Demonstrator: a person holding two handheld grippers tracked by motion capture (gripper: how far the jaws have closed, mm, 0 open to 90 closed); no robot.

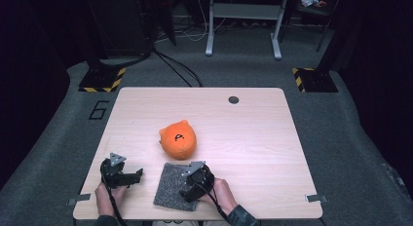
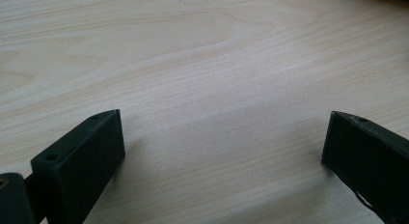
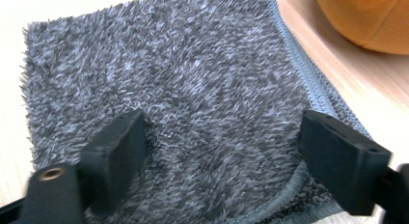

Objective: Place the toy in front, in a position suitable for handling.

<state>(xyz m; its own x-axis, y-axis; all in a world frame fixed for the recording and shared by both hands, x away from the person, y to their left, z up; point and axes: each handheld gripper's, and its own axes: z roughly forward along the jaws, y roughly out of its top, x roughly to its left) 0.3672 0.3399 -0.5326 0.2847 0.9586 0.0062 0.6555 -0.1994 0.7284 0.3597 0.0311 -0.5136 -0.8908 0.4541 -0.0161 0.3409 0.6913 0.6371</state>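
1. Resting on a grey shaggy cloth [image 1: 171, 185], the right gripper [image 1: 187, 192] sits at the near edge of a pale wooden bench [image 1: 253, 138], a person's hand wrapped around its body.
2. Seen in the right gripper view, its jaws stand apart over the cloth [image 3: 193, 89], one on either side of the pile near a stitched hem, with nothing pinched between them.
3. An orange plush toy [image 1: 178, 139] with a small black mark on it lies just beyond the cloth, near the middle of the bench, close to the cloth's far corner but apart from it.
4. To the left, the left gripper [image 1: 138, 174] lies low on bare wood, well clear of the cloth.
5. The left gripper view shows its jaws wide apart, only bench grain [image 2: 202, 79] between them.
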